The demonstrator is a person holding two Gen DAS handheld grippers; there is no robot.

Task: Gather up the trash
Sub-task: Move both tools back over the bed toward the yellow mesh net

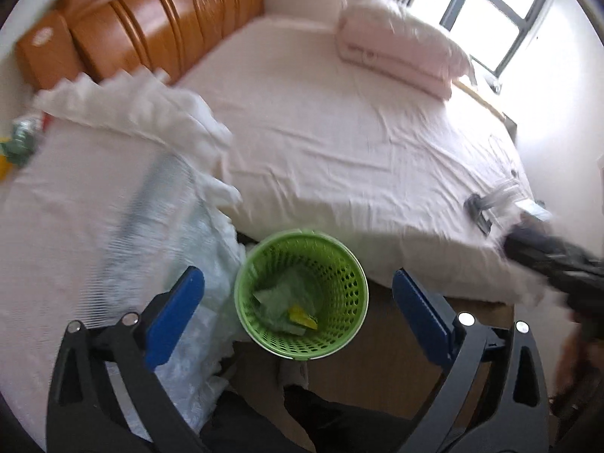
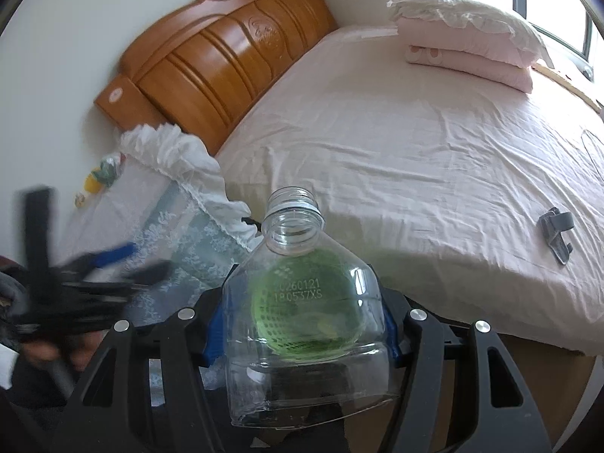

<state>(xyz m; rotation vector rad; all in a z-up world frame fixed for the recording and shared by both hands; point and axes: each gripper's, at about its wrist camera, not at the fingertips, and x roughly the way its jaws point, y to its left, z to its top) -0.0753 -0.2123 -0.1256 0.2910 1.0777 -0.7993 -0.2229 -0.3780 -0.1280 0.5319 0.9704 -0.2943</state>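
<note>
Bottle (image 2: 302,294) gripped, basket (image 1: 301,294) at bed (image 1: 339,132) edge

Only readable thing here is the date/batch code printed in white dots on the clear plastic bottle (image 2: 302,298), up on its shoulder just below the open neck. Two lines: the top one reads roughly "0260121" (there may be a character in front, can't tell), the bottom one "180537XS". There's a small round white sticker on the wooden nightstand (image 2: 120,100) at the left end of the headboard, but it's way too small and blurry to read.
</note>
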